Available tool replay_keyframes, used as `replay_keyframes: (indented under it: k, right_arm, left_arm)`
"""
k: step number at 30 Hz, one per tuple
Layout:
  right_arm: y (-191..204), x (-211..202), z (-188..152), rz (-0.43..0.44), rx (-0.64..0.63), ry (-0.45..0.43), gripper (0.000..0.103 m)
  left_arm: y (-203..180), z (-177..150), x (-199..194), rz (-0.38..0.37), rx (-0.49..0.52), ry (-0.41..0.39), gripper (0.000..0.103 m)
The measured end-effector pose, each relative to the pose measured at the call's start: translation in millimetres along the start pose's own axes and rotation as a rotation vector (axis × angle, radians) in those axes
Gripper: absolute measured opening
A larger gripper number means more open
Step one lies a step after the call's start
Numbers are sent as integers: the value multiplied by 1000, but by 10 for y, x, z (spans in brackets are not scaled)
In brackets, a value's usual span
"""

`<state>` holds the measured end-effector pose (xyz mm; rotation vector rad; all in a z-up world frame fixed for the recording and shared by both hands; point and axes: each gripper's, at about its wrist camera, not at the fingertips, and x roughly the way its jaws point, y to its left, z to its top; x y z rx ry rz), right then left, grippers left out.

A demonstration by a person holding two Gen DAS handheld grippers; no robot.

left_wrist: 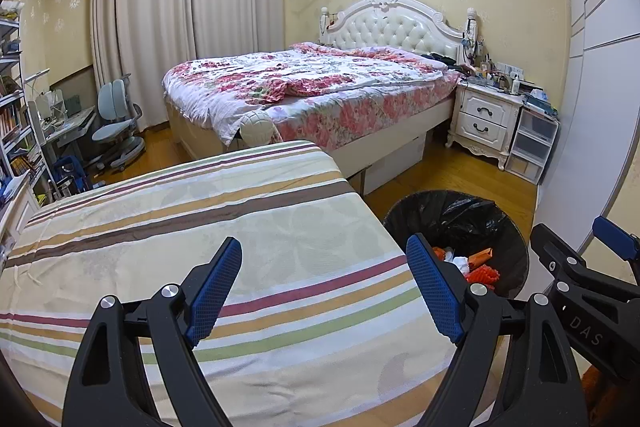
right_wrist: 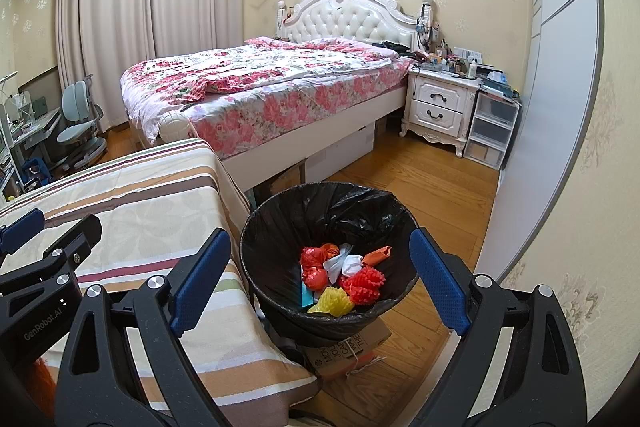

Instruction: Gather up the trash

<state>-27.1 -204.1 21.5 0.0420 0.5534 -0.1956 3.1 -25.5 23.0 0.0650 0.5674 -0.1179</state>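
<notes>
Trash [right_wrist: 340,277] heaped at bottom of black-lined bin [right_wrist: 276,227], straight ahead of right gripper [right_wrist: 320,281] and just below its spread fingertips: red and yellow foam netting, crumpled white paper, orange wrappers, a teal strip against the liner. Seen whole only from right wrist view; from left wrist view, just a slice of same trash [left_wrist: 478,263] showing past right-hand finger, bin [left_wrist: 508,227] off to that side of left gripper [left_wrist: 324,291].

Left gripper released, jaws wide apart, nothing between blue pads [left_wrist: 214,291], hovering over striped cloth [left_wrist: 224,227] covering a table-like surface. Right gripper likewise released, jaws wide, gripping nothing, bin framed in the gap.

Each tool caught in the other's view: right gripper at far right edge of left wrist view, left gripper [right_wrist: 24,231] at far left edge of right wrist view, over striped cloth [right_wrist: 140,203].

Only from right wrist view: printed cardboard box [right_wrist: 352,343] under bin, bare wooden floor [right_wrist: 420,179] beyond. Only from left wrist view: bookshelf [left_wrist: 16,131] off to the left.

Farther ahead of both tools: bed with floral quilt [right_wrist: 260,79], white nightstand [right_wrist: 438,105], plastic drawer unit [right_wrist: 490,131], drawn curtains [left_wrist: 160,7], blue desk chair [left_wrist: 116,123].
</notes>
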Motion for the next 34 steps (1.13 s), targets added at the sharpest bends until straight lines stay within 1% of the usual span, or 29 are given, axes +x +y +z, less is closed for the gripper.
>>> replay_keyframes:
  k: [13, 22, 28, 34]
  right_arm:
    - [4, -2, -1, 0, -1, 1, 89]
    - [8, -1, 2, 0, -1, 2, 89]
    - [72, -3, -76, 8, -13, 8, 89]
    - [249, 94, -144, 35, -49, 32, 89]
  left_arm:
    - [-2, 2, 5, 2, -2, 0, 82]
    - [4, 15, 49, -18, -21, 14, 82]
    - [93, 5, 119, 16, -23, 27, 82]
    - [318, -34, 213, 72, -45, 53, 82]
